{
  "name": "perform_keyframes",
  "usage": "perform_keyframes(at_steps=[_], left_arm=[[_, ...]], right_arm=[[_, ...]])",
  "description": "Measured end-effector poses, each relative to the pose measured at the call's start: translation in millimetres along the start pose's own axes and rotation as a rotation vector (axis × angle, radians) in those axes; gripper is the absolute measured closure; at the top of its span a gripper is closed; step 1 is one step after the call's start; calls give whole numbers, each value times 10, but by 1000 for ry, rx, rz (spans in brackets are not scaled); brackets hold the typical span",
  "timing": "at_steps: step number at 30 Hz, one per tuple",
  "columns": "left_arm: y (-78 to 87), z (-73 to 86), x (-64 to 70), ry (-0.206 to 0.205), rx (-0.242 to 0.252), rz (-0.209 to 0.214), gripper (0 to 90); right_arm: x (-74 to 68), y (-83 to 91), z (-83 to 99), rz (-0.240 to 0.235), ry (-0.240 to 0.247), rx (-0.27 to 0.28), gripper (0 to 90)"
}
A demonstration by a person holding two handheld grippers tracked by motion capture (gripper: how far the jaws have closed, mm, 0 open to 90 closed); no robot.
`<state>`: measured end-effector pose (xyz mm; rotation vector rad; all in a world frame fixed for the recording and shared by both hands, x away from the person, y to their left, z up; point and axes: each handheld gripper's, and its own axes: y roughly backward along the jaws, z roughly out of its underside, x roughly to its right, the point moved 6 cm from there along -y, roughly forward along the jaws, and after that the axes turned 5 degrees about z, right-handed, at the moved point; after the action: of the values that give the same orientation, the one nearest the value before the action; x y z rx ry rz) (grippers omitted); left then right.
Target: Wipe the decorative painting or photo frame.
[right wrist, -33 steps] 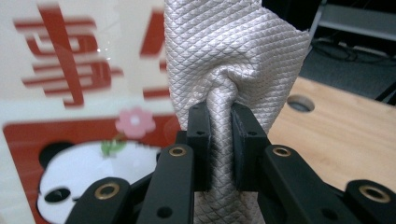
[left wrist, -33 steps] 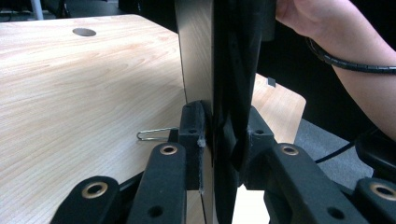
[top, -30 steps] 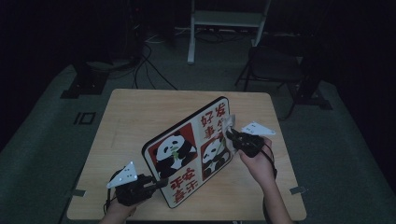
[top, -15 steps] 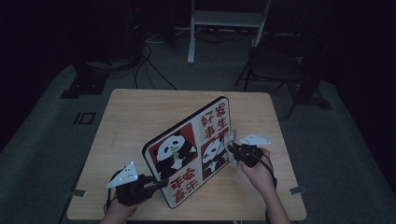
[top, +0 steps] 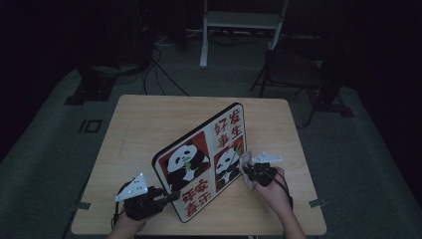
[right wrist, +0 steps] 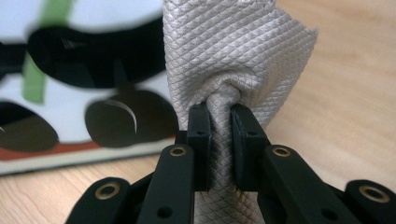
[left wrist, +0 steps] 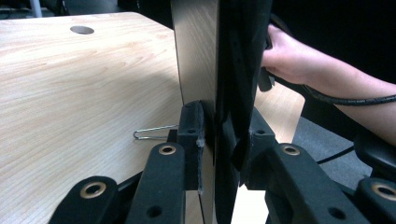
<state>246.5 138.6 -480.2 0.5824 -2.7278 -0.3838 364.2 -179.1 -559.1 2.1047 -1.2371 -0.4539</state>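
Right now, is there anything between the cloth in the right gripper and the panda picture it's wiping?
Nothing visible. The right gripper is shut on the grey cloth, which sits right at the printed face of the panda board. The left gripper clamps the board's near edge, well away from the cloth.

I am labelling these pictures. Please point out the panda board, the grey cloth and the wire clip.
panda board (top: 186, 164): high view, left panda picture.
grey cloth (right wrist: 229, 51): right gripper view, bunched weave.
wire clip (left wrist: 152, 132): left gripper view, wire loop.
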Motion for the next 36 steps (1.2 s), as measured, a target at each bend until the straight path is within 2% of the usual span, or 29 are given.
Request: perform_keyframes(at_steps=[1, 3, 8, 10, 11, 12, 13, 14, 15, 16, 17, 18, 19, 20, 21, 22, 23, 26, 29, 30, 31, 32, 33, 36], left_arm=[[-1, -1, 5, 1, 0, -2, 752], [-2, 0, 11, 0, 0, -6, 751], [-7, 1, 20, 0, 6, -9, 737], [-3, -13, 29, 4, 20, -8, 706], [17, -52, 49, -13, 31, -11, 665], [17, -52, 49, -13, 31, -11, 658], [54, -108, 62, -29, 43, -42, 651], [54, -108, 62, -29, 43, -42, 635], [98, -176, 67, -39, 52, -66, 635], [98, -176, 67, -39, 52, -66, 635], [133, -225, 69, -36, 70, -83, 635], [160, -266, 69, -31, 77, -85, 635], [202, -342, 66, -30, 90, -96, 595], [202, -342, 66, -30, 90, -96, 593], [254, -431, 61, -14, 111, -95, 592], [254, -431, 61, -14, 111, -95, 571], [308, -525, 62, -19, 134, -116, 547], [342, -596, 64, -27, 150, -126, 508], [409, -767, 67, -63, 198, -152, 504], [409, -767, 67, -63, 198, -152, 503], [420, -849, 90, -92, 216, -155, 503], [420, -849, 90, -92, 216, -155, 502], [426, -926, 111, -115, 238, -162, 502], [434, -975, 114, -113, 258, -179, 454]], right_arm=[[-11, -47, 78, 3, 1, -32, 796], [-17, -87, 147, 2, -6, -49, 797], [-8, -103, 193, -8, -23, -56, 796], [-14, -105, 194, -4, -22, -56, 796], [-17, -106, 193, 1, -16, -59, 795], [-18, -107, 193, 0, -17, -60, 796], [-17, -108, 191, -1, -18, -61, 795], [-17, -108, 191, -1, -18, -61, 795], [-14, -111, 190, -2, -18, -61, 795], [-14, -111, 190, -2, -18, -61, 795], [-11, -112, 188, -4, -21, -61, 795], [-11, -112, 188, -4, -21, -61, 795], [-12, -112, 191, -5, -22, -61, 794], [-12, -112, 191, -5, -22, -61, 794], [-11, -111, 191, -7, -26, -62, 794], [-11, -111, 191, -7, -26, -62, 794], [-11, -112, 191, -7, -25, -62, 794], [-10, -113, 193, -7, -28, -61, 793], [-10, -114, 194, -7, -34, -62, 793], [-10, -114, 194, -7, -34, -62, 793], [-10, -115, 195, -7, -35, -62, 792], [-10, -115, 195, -7, -35, -62, 792], [-9, -116, 195, -9, -38, -61, 792], [-10, -115, 196, -8, -38, -61, 792]])
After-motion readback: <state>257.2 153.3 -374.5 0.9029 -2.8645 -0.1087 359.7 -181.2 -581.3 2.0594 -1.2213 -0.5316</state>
